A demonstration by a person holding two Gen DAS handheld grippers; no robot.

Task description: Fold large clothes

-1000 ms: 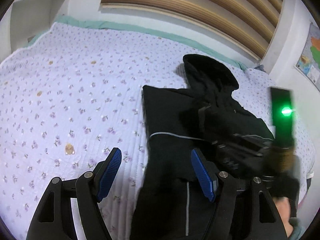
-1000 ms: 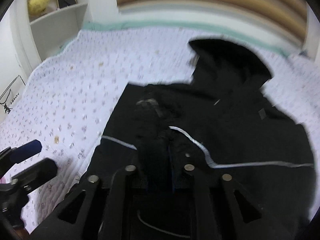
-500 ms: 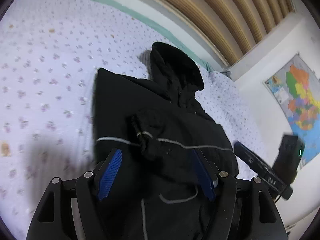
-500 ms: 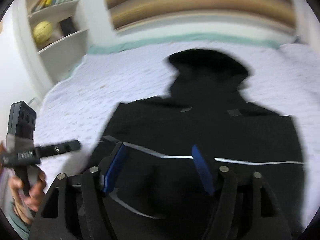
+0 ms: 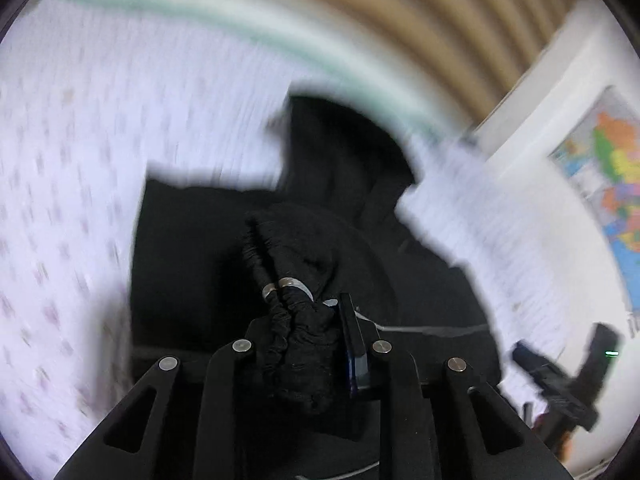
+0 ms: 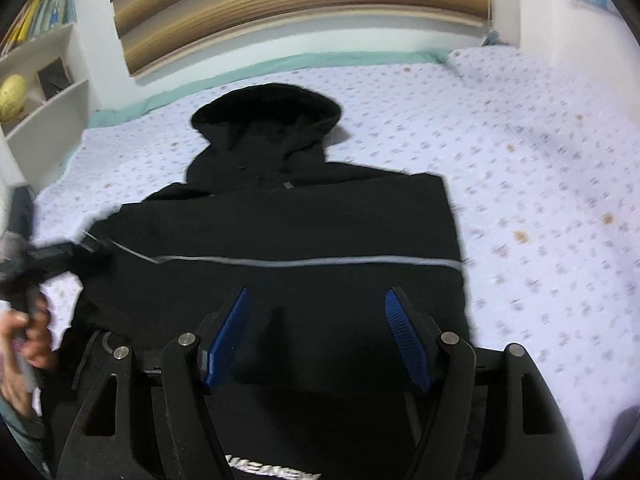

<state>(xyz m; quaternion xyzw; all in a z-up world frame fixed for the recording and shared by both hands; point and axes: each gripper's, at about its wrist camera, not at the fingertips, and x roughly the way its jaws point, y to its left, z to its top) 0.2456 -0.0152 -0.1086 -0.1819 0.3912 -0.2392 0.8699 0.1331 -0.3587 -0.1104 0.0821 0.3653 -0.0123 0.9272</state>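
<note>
A black hooded jacket (image 6: 320, 220) with a thin grey stripe lies spread on the flowered bedspread (image 6: 540, 160), its hood (image 6: 268, 116) toward the headboard. In the left wrist view my left gripper (image 5: 308, 332) is closing on the jacket's gathered sleeve cuff (image 5: 296, 320), which is bunched between the jaws and lifted over the jacket body (image 5: 188, 260). My right gripper (image 6: 316, 332) stands open just above the jacket's lower half, nothing between its blue pads (image 6: 404, 336). The left gripper (image 6: 60, 256) also shows at the left edge of the right wrist view, held by a hand (image 6: 28, 340).
A slatted wooden headboard (image 6: 300, 0) and a green sheet edge run along the bed's far side. White shelves with books and a yellow ball (image 6: 12, 92) stand at the left. A coloured map (image 5: 612, 168) hangs on the right wall. Bare bedspread lies right of the jacket.
My left gripper moved over the jacket and closed on the sleeve cuff. My right gripper let go of the sleeve, opened and swung right to the jacket's lower middle.
</note>
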